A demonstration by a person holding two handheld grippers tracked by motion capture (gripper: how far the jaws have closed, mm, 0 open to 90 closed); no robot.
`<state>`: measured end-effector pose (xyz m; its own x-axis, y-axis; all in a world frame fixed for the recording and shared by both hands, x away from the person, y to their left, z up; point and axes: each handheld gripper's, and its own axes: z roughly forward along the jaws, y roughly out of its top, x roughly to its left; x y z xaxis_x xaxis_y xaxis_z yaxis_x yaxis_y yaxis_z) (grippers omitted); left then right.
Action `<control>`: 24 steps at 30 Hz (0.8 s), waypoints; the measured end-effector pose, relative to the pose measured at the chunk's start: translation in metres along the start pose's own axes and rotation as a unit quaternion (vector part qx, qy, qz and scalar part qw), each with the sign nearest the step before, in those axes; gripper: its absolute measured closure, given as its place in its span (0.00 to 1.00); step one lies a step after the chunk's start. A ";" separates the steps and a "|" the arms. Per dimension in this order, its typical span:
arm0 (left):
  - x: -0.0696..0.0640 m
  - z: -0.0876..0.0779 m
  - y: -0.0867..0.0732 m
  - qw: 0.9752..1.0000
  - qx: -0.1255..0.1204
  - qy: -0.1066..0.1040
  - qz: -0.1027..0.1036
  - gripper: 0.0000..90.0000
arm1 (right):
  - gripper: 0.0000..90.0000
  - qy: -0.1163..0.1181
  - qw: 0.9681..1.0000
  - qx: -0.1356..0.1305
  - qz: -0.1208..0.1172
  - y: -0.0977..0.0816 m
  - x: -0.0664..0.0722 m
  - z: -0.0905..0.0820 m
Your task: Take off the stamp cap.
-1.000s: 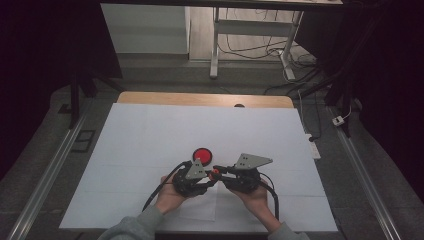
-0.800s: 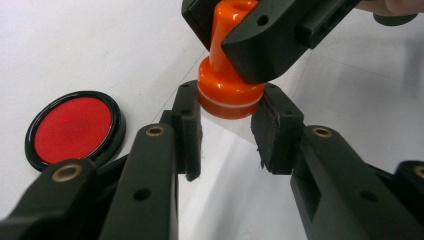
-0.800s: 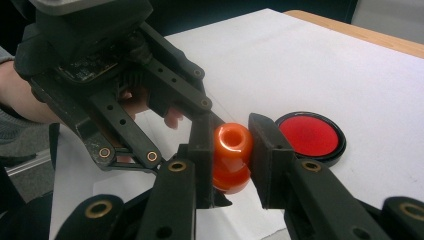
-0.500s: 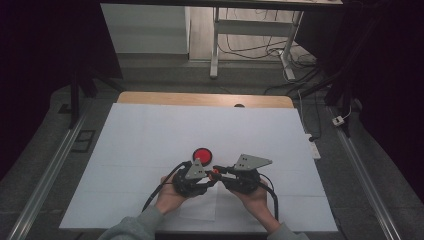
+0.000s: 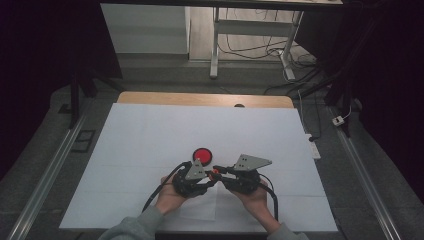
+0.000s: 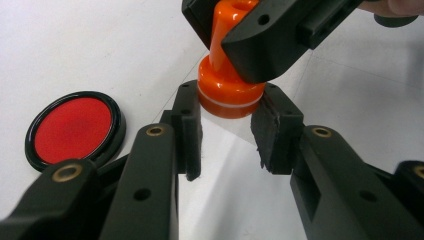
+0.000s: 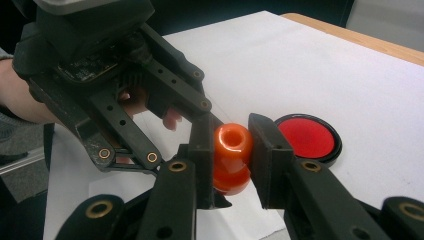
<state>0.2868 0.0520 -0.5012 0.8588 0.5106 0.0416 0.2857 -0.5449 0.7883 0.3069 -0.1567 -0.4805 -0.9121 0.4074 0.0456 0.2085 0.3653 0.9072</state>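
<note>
An orange stamp-like knob (image 6: 225,90) with a hollow top (image 7: 232,142) hangs just above the white sheet. My right gripper (image 7: 231,150) is shut on its narrow orange handle. My left gripper (image 6: 227,132) comes from the opposite side and is shut on a clear piece under the knob's orange base. In the high view both grippers meet tip to tip near the table's front, left gripper (image 5: 210,177) and right gripper (image 5: 218,173), each in a hand. A round red pad (image 5: 202,154) with a black rim lies flat just beyond them, also seen as the red pad (image 6: 72,127) and the red pad (image 7: 306,137).
A white sheet (image 5: 150,135) covers the table, with a wooden edge (image 5: 200,99) at the back. Metal rails (image 5: 50,170) run along both sides. A table frame and cables (image 5: 280,55) stand on the floor beyond. A cable (image 5: 160,192) trails from each gripper.
</note>
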 end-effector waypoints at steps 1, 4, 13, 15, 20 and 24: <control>0.000 0.000 0.000 1.000 0.000 0.000 0.000 0.73 | 0.80 0.000 1.000 0.000 -0.001 0.000 0.000 0.000; 0.000 0.000 0.000 1.000 0.000 0.000 0.000 0.73 | 0.80 -0.001 1.000 -0.001 -0.002 0.000 0.000 0.000; -0.001 0.000 0.000 1.000 0.000 0.004 0.003 0.73 | 0.80 -0.003 1.000 -0.003 -0.002 0.000 0.001 0.000; -0.001 0.000 0.000 1.000 0.000 0.006 0.005 0.73 | 0.80 -0.005 1.000 -0.002 -0.003 0.000 0.001 0.000; -0.005 0.005 -0.001 0.998 0.044 0.029 0.033 0.73 | 0.80 -0.025 0.999 -0.034 0.002 0.002 0.001 -0.006; -0.008 0.008 -0.003 0.999 0.026 0.012 0.020 0.73 | 0.80 -0.042 0.998 -0.055 0.004 0.013 -0.006 -0.024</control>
<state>0.2822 0.0443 -0.5090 0.8600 0.5028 0.0869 0.2738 -0.5986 0.7528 0.3060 -0.1747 -0.4592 -0.8773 0.4795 0.0218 0.1707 0.2692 0.9479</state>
